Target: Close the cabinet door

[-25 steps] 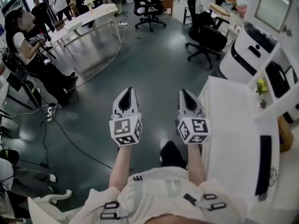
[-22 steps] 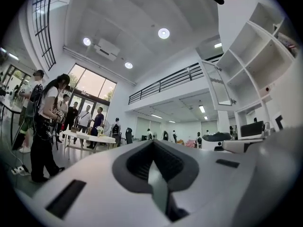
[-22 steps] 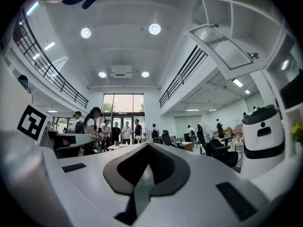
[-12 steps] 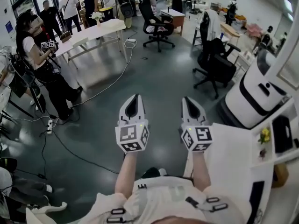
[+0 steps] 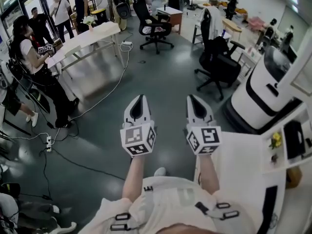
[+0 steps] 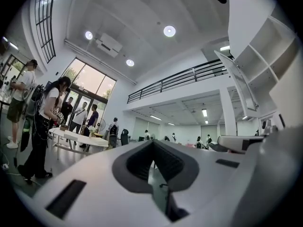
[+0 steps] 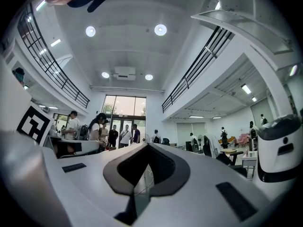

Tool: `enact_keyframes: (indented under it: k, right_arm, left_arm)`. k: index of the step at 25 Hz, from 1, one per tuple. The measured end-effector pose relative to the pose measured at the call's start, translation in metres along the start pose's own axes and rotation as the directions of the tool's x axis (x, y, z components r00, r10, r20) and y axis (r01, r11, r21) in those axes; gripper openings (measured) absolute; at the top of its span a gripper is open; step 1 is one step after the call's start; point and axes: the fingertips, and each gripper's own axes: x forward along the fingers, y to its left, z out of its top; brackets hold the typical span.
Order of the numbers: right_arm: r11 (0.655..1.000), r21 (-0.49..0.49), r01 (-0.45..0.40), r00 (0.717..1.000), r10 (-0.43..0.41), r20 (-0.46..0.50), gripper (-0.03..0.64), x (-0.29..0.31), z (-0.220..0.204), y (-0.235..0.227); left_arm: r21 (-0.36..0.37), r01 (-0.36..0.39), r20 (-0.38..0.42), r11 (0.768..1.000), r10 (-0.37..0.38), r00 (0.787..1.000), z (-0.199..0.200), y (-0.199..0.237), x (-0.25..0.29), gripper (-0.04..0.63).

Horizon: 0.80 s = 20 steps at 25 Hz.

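Note:
The white cabinet stands at the right edge of the head view, with open shelves that hold a small yellow flower and dark items. In front of it lies a broad white panel with a long black handle. My left gripper and right gripper are held side by side in the air over the grey floor, pointing away from me, left of the panel. Both are shut and empty. In the left gripper view the shelves rise at upper right.
A white rounded robot stands beyond the cabinet. Black office chairs and a white table fill the room ahead. Several people stand at the left. Cables and a power strip lie on the floor.
Both grippers have risen and moved forward together, still shut. The view has swung toward the open room, and the cabinet and its panel now sit lower at the right edge.

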Motion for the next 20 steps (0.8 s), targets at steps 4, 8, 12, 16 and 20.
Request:
enact_keyframes:
  k: [4,8,12,16,20]
  right_arm:
    - [0.999,0.011,0.031,0.999,-0.031,0.006,0.003,0.008,-0.005,-0.005]
    - [0.999,0.017,0.05,0.999,-0.05,0.008,0.003,0.009,-0.006,-0.01]
    - [0.994,0.006,0.107,0.994,-0.107,0.015,0.003,0.01,-0.004,-0.028]
    - [0.979,-0.024,0.202,0.979,-0.202,0.029,0.003,-0.006,0.002,-0.054]
    - [0.931,-0.053,0.362,0.932,-0.36,0.044,0.003,-0.042,0.009,-0.092]
  left_arm:
    - [0.005,0.026,-0.006,1.0,-0.026,1.0,-0.004,0.004,0.013,0.005]
    - [0.005,0.047,0.003,0.999,-0.047,0.999,-0.002,0.001,0.02,0.005]
    - [0.015,0.119,-0.001,0.993,-0.119,0.993,-0.003,-0.018,0.042,0.005]
    - [0.001,0.224,-0.007,0.975,-0.224,0.975,-0.01,-0.052,0.065,0.005]
    - [-0.023,0.373,-0.019,0.927,-0.374,0.927,-0.022,-0.105,0.084,0.005]
